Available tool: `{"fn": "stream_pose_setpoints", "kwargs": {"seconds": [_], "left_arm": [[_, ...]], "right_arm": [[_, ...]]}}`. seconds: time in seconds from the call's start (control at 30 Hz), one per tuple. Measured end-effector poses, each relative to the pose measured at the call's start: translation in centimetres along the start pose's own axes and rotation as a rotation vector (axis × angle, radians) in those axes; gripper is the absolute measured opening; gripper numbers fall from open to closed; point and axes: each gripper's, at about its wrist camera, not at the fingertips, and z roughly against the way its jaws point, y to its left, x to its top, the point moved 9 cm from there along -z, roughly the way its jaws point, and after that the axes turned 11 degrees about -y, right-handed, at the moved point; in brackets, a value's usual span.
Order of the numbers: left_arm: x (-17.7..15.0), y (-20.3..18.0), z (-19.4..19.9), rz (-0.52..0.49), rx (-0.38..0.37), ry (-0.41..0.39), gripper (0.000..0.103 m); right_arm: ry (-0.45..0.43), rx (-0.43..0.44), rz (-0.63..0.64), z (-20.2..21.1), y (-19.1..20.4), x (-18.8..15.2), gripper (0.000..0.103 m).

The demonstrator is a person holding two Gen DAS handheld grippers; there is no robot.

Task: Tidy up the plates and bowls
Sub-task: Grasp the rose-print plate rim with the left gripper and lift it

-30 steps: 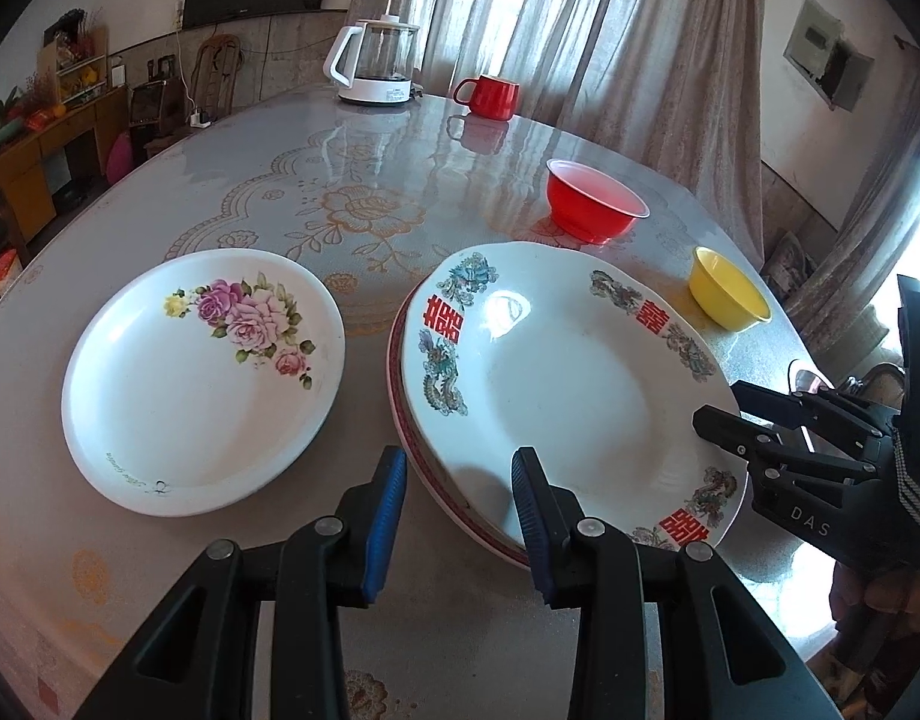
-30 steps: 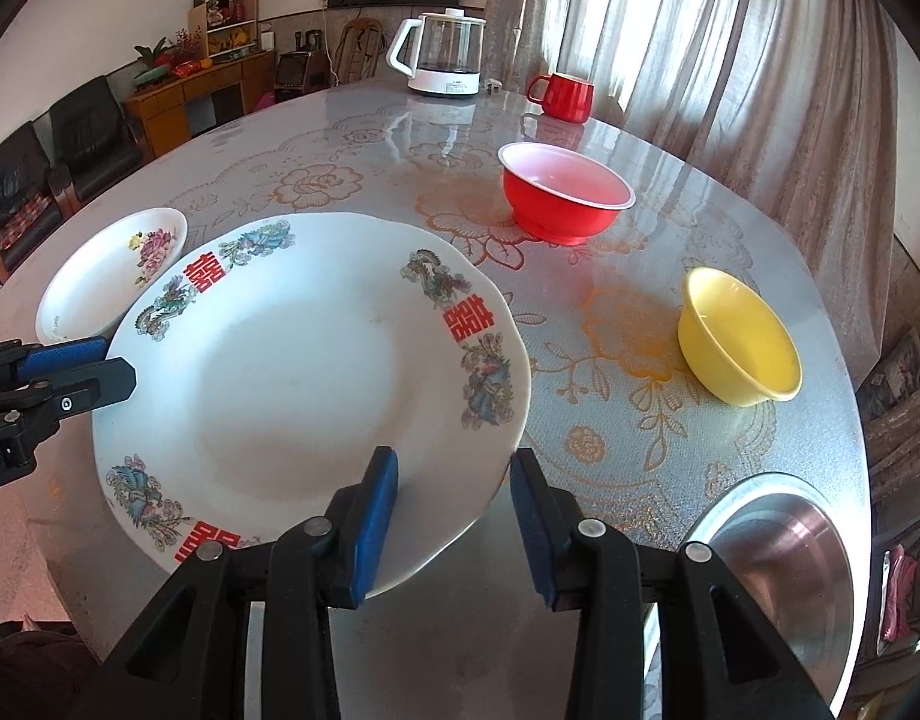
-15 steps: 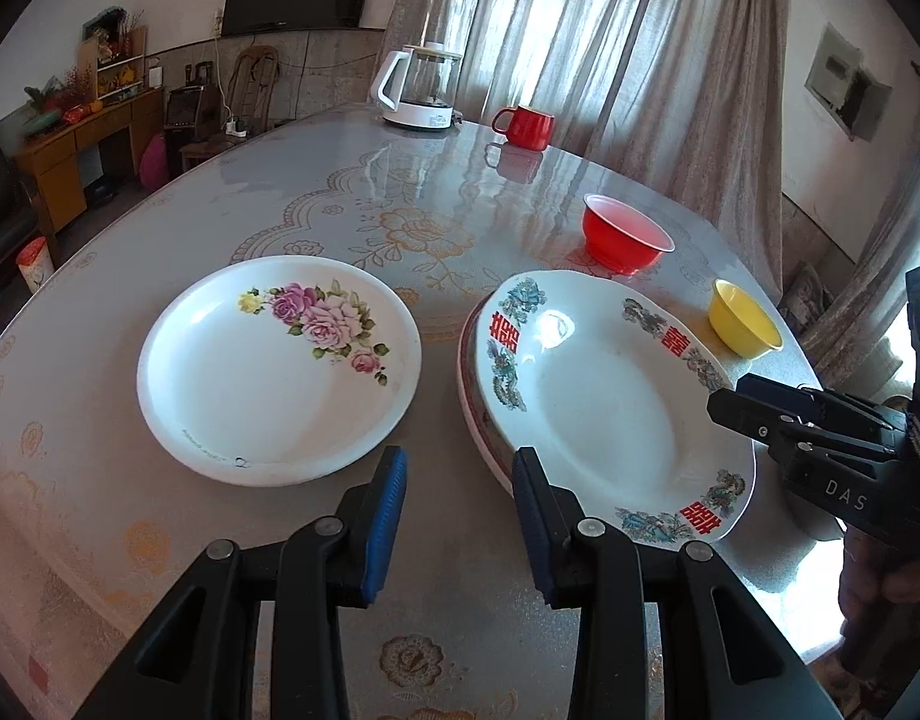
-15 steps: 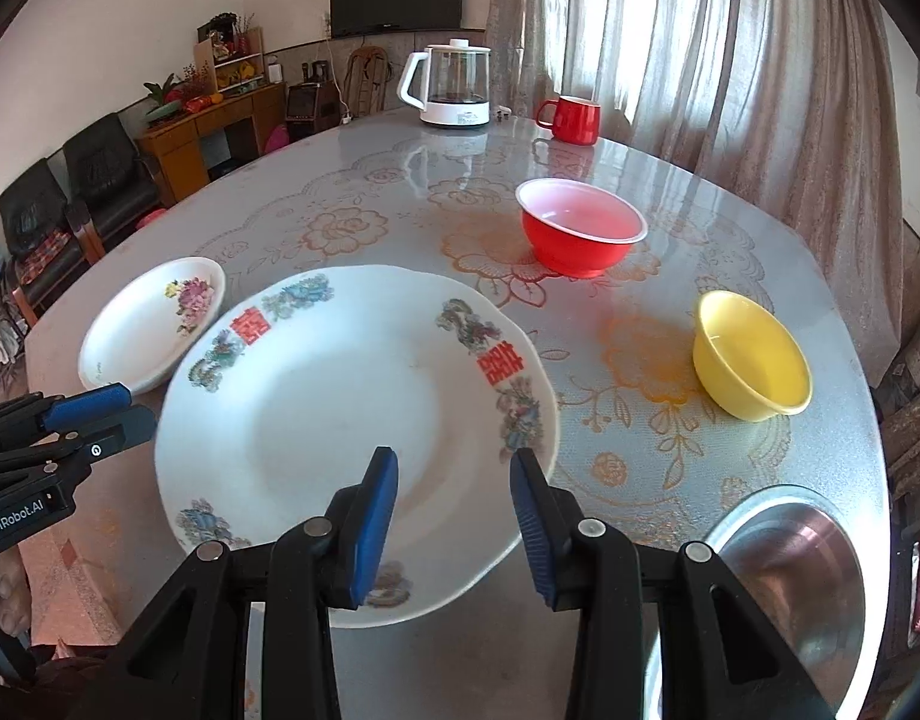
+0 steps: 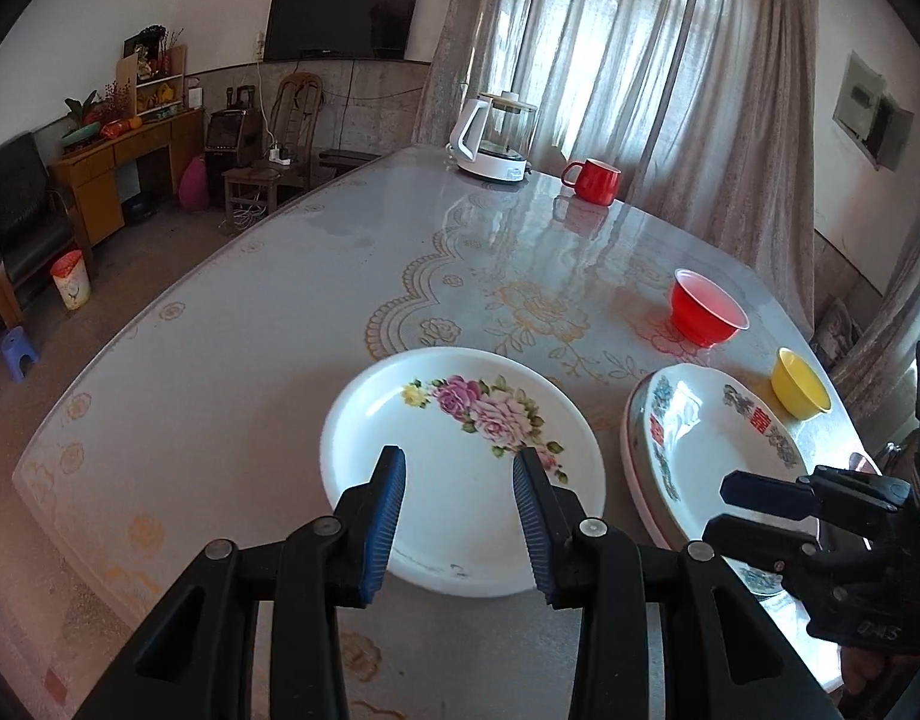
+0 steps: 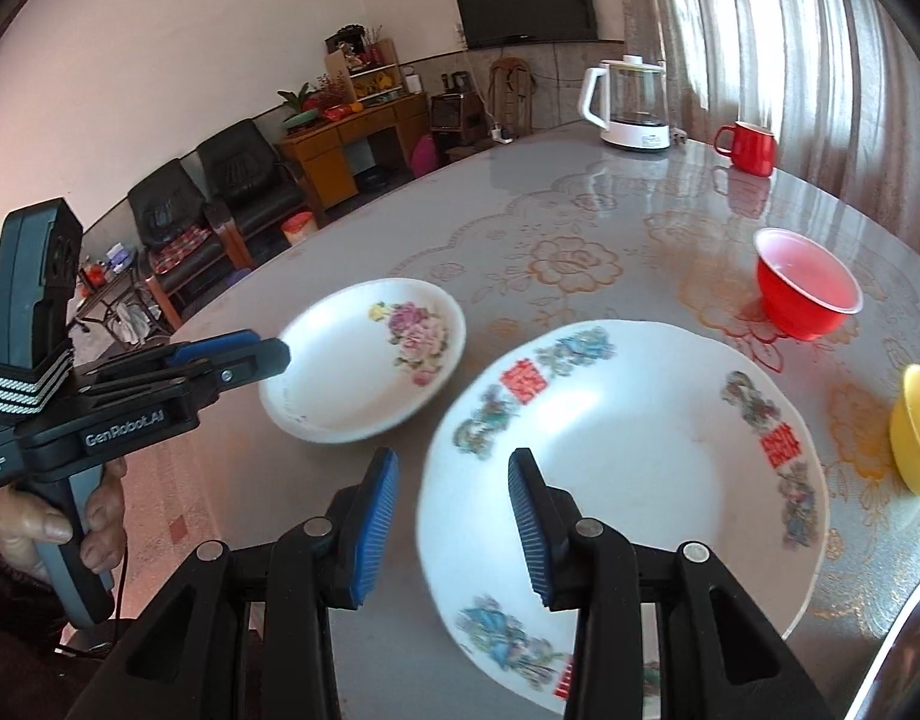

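Both my hand-held grippers, left [image 5: 458, 515] and right [image 6: 453, 517], have swung off the stacked double-happiness plate [image 6: 628, 480] toward the rose plate [image 5: 460, 468] at eleven o'clock, jaws spread empty, left widening: it stacks next.

Rose plate [image 5: 460, 468] beside stacked plates [image 5: 700, 456] (flat).

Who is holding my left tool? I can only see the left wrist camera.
Observer: A person's hand is wrapped around its grey handle. The left tool is opening, with nothing between its jaws.
Operator: Does it have any writing on it?
Observer: Yes, white letters along its side read GenRobot.AI.
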Motion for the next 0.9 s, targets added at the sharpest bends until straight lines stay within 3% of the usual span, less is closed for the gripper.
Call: {"fn": "stream_pose_setpoints", "kwargs": {"seconds": [0.23, 0.4, 0.57, 0.7, 0.8, 0.9], "left_arm": [[2.1, 3.2, -4.4, -0.123, -0.153, 0.07, 0.041], [2.2, 4.4, -6.9, -0.245, -0.317, 0.157, 0.041], [1.2, 4.5, -8.2, -0.349, -0.453, 0.23, 0.041], [0.4, 4.0, -9.0, -0.43, -0.513, 0.271, 0.031], [-0.2, 3.6, -9.3, -0.458, -0.561, 0.295, 0.031], [-0.6, 3.1, -9.7, -0.484, -0.585, 0.308, 0.03]], "right_arm": [[0.066, 0.023, -0.057, -4.8, 3.7, 0.2, 0.038], [0.101, -0.113, -0.179, -6.9, 4.3, -0.4, 0.038], [0.062, -0.288, -0.305, -6.6, 4.5, -0.5, 0.039], [0.036, -0.411, -0.42, -6.0, 4.9, -1.4, 0.039], [0.015, -0.498, -0.521, -5.6, 4.3, -2.3, 0.039], [-0.023, -0.525, -0.63, -5.7, 3.6, -3.0, 0.038]]}}
